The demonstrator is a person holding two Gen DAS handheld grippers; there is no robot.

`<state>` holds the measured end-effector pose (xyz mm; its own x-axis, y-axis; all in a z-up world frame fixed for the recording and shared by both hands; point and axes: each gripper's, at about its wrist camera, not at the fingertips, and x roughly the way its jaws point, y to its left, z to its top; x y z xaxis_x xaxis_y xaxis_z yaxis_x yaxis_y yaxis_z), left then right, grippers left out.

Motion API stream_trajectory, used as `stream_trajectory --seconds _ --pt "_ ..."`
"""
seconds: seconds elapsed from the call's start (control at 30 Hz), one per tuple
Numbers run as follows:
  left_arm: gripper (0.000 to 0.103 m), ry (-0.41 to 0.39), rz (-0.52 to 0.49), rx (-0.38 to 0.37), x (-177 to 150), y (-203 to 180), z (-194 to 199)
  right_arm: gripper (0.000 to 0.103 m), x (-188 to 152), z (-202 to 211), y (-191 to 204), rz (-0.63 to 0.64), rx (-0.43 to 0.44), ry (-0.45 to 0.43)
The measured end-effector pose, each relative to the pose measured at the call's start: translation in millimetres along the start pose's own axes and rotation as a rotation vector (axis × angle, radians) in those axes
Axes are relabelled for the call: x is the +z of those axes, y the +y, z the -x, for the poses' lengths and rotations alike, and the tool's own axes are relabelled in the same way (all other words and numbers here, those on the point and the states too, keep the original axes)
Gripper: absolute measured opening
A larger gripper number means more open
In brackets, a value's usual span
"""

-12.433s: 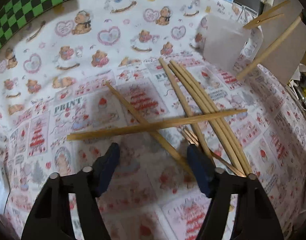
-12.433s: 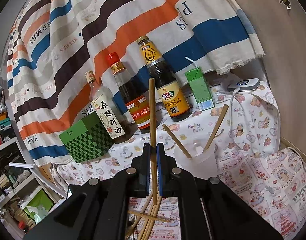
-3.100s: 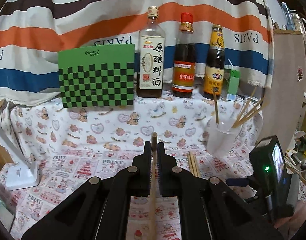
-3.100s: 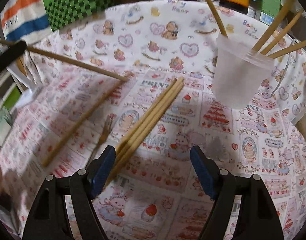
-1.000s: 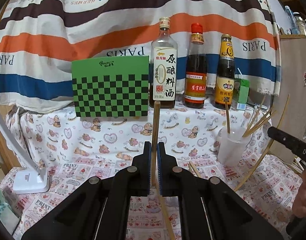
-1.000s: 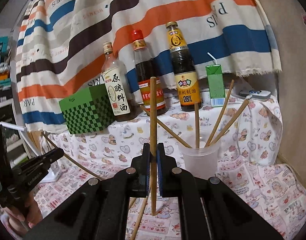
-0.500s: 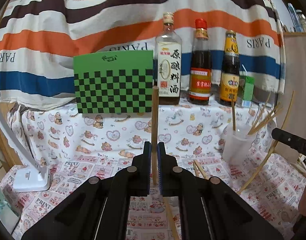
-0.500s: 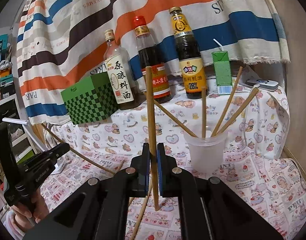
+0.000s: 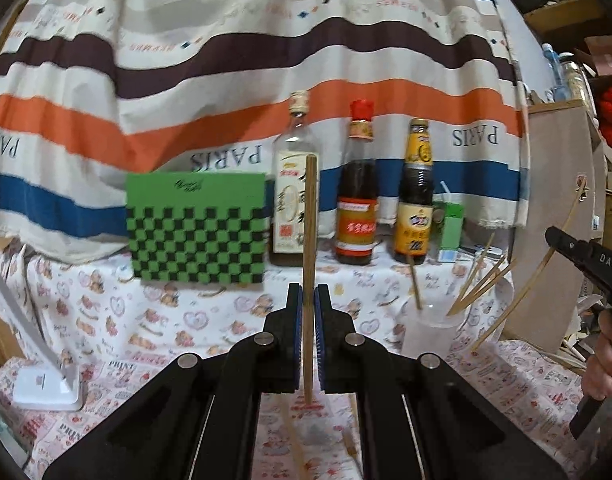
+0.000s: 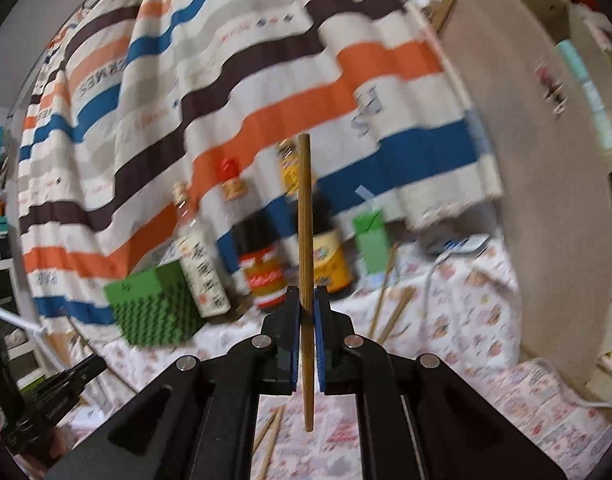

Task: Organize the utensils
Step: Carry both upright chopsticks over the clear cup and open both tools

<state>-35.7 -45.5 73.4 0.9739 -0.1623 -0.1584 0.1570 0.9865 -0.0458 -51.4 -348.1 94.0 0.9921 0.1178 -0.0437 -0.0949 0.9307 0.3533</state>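
Printed tablecloth (image 9: pixel 118 320) carries checkered box (image 9: pixel 196 226), 3 bottles (image 9: pixel 356 188), carton (image 9: pixel 451 226), cup (image 9: pixel 430 334).

Left wrist cam sits behind the left hand-held gripper (image 9: pixel 308 308), held level above the worktop (image 9: pixel 106 312), facing the striped cloth (image 9: pixel 226 80) square on; the checkered box (image 9: pixel 196 228) at 11 o'clock, mid-range. Right wrist cam rides the right hand-held gripper (image 10: pixel 306 308), pitched up and blurred, looking at the same backdrop from further right. Shared: cloth, box, three bottles (image 9: pixel 356 184), green carton (image 9: pixel 452 226). Each cam catches the other gripper at frame edge: 3 o'clock left view, 8 o'clock right view.
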Motion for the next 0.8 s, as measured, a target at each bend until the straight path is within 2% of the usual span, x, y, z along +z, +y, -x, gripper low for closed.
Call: stream_trajectory --seconds 0.2,0.33,0.43,0.57,0.8 --pt "0.005 -0.019 -0.019 -0.103 33.0 -43.2 -3.1 0.007 27.0 -4.5 -14.6 -0.03 -0.02 -0.038" --pt "0.005 -0.083 -0.061 -0.144 55.2 -76.4 -6.8 0.007 42.0 -24.9 -10.5 0.009 -0.043 -0.054" --pt "0.005 -0.109 -0.051 -0.187 71.9 -95.5 -13.9 0.007 51.3 -44.9 -4.8 0.036 -0.005 -0.038" --pt "0.005 -0.154 -0.072 -0.209 83.7 -118.7 -28.0 0.007 49.7 -68.1 5.6 0.113 0.004 -0.04" --pt "0.005 -0.127 0.014 -0.212 81.8 -124.9 -81.4 0.007 49.9 -104.0 -1.1 0.123 -0.014 -0.027"
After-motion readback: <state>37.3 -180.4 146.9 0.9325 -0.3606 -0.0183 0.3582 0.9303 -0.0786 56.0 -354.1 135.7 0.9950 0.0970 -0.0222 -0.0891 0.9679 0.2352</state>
